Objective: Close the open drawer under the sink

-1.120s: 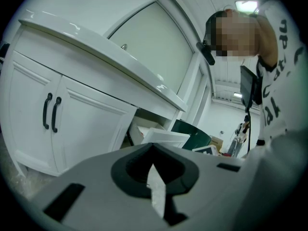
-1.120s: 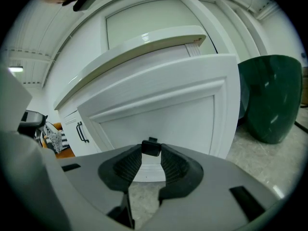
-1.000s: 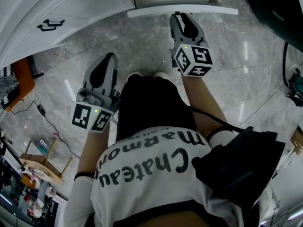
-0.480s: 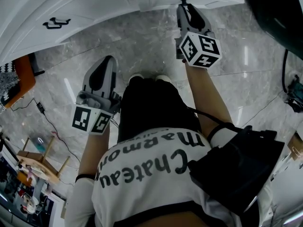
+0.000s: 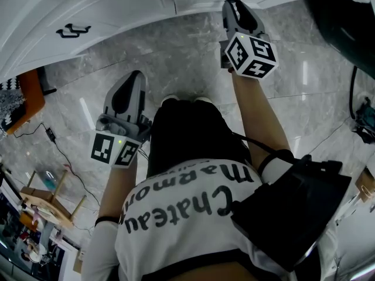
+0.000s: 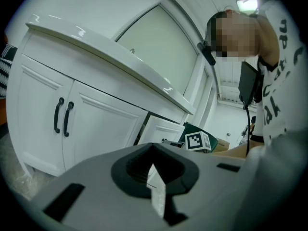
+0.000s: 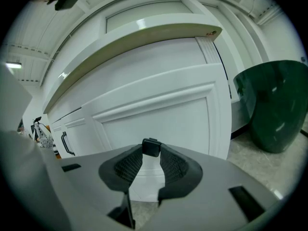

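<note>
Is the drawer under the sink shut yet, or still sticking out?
Still open. In the left gripper view the drawer front stands out from the cabinet face, with a dark gap beside it.

Head view looks steeply down. Gripper views sit low facing the cabinet [image 6: 96, 124], right one close on the drawer [image 7: 163, 114]. All share the drawer.

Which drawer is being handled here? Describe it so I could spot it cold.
Along the white sink cabinet, go to the end beside the dark green bin. The drawer is the white framed panel there, with the right hand-held gripper clamped on its small black handle. Unlike the flush double doors further left, it stands out from the cabinet face.
</note>
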`<state>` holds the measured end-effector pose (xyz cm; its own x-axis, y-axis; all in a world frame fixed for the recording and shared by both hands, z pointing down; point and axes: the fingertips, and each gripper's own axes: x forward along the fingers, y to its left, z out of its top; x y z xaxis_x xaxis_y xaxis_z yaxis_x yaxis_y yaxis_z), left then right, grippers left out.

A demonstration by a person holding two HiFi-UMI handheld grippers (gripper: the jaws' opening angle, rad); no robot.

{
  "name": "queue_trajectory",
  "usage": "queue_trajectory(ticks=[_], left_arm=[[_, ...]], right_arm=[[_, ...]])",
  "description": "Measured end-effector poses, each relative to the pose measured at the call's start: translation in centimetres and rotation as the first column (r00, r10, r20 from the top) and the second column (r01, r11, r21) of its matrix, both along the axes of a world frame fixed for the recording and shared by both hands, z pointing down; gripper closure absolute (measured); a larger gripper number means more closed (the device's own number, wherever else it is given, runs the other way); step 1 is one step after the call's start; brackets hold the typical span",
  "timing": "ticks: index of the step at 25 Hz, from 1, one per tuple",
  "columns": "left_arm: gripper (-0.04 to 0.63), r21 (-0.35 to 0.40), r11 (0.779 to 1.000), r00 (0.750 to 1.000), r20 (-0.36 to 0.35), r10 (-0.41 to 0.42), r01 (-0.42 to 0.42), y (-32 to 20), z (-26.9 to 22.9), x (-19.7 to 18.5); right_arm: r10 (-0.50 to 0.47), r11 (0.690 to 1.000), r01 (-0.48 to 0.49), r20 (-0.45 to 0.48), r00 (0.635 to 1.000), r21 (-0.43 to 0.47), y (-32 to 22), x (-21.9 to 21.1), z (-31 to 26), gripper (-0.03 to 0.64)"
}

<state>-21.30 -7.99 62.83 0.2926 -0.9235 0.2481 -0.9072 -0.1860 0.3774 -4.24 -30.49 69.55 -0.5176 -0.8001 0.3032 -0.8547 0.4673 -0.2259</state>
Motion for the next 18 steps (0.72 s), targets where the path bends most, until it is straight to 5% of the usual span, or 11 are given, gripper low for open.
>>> queue_trajectory(ticks=[18], left_arm=[[0.586,-0.077,0.994,0.997,-0.01,-0.071,0.07,2.0,-0.4,-2.8]], right_arm=[[0.01,0.998,-0.011,-0.02,1.0,-0.057,-3.6,-1.3,0.0,0.497]])
